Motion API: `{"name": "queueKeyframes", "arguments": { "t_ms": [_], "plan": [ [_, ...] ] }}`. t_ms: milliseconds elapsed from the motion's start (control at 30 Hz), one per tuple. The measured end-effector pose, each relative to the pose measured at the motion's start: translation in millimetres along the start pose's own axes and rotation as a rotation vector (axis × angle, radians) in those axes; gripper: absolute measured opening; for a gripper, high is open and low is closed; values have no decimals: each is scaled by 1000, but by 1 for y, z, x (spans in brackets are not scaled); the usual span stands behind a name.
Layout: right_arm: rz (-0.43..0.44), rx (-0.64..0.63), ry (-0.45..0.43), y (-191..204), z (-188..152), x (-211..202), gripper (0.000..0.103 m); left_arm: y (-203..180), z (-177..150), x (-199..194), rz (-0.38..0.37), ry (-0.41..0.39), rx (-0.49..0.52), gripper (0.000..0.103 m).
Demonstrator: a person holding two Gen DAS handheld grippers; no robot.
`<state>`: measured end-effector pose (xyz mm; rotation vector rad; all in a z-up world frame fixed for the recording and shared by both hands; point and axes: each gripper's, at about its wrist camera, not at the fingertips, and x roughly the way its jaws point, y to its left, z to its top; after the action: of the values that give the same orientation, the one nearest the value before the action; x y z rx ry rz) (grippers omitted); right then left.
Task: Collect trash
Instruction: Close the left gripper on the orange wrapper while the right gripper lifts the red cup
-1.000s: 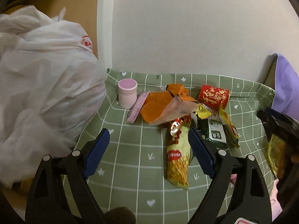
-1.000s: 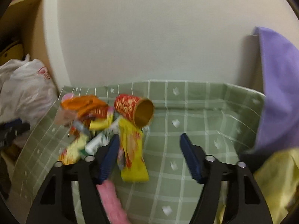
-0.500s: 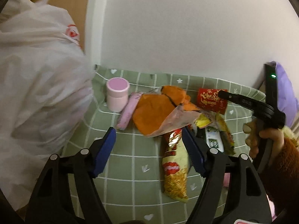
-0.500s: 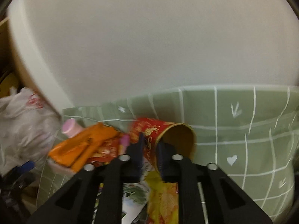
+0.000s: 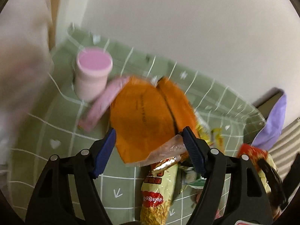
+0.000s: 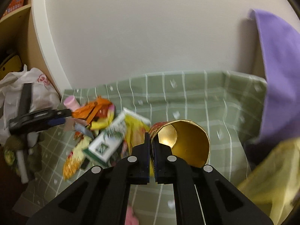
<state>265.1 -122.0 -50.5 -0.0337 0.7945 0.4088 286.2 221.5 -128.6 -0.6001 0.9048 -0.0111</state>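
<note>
A pile of snack wrappers lies on a green checked cloth [image 5: 61, 150]. My left gripper [image 5: 149, 136] stands open low over the pile, its blue pads on either side of a flat orange wrapper [image 5: 146, 116]. I cannot tell whether the pads touch it. My right gripper [image 6: 151, 139] is shut on the rim of a red paper cup [image 6: 185, 142] with a gold inside, one finger outside the wall and one inside. The cup [image 5: 251, 150] and the right gripper [image 5: 270, 170] also show at the lower right of the left wrist view.
A pink tub [image 5: 93, 75] and a pink wrapper [image 5: 105, 103] sit left of the orange one. A yellow noodle packet [image 5: 159, 193] and a green-white packet [image 6: 106, 142] lie in the pile. A white plastic bag [image 6: 37, 93] is left; purple cloth [image 6: 277, 75] is right.
My left gripper has dropped forward and rolled, and now straddles the orange wrapper. My right gripper has shut on the cup's rim and drawn the cup away from the pile.
</note>
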Motion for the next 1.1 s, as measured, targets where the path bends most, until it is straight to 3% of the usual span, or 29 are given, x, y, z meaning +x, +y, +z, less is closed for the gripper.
{"name": "queueKeyframes", "arguments": {
  "t_ms": [300,400,500,533,633,800,933,1000,1067,1100],
  "plan": [
    [-39,29,5,-5,-31,-29,5,4,-10,8,50,14,-9,71],
    [-27,37,7,-4,-36,-34,5,6,-13,15,-1,43,-66,70],
    [-23,31,4,0,-37,-38,5,-10,-12,21,-51,64,-23,46],
    [-20,28,-3,2,-36,-41,5,-15,-13,20,-47,60,-8,34],
    [-20,5,-25,6,-34,-53,5,-35,-14,8,-23,31,64,15],
    [-16,-13,-64,5,-33,-73,5,-55,-28,-33,-41,-45,127,1],
    [-15,-19,-90,3,-35,-90,5,-67,-45,-68,-55,-103,208,1],
    [-14,-23,-94,1,-37,-96,5,-75,-55,-82,-4,-150,289,2],
    [-11,-24,-94,0,-41,-100,5,-82,-58,-82,54,-183,346,19],
    [-11,-25,-93,-1,-43,-102,5,-84,-60,-80,85,-197,373,37]
  ]
}}
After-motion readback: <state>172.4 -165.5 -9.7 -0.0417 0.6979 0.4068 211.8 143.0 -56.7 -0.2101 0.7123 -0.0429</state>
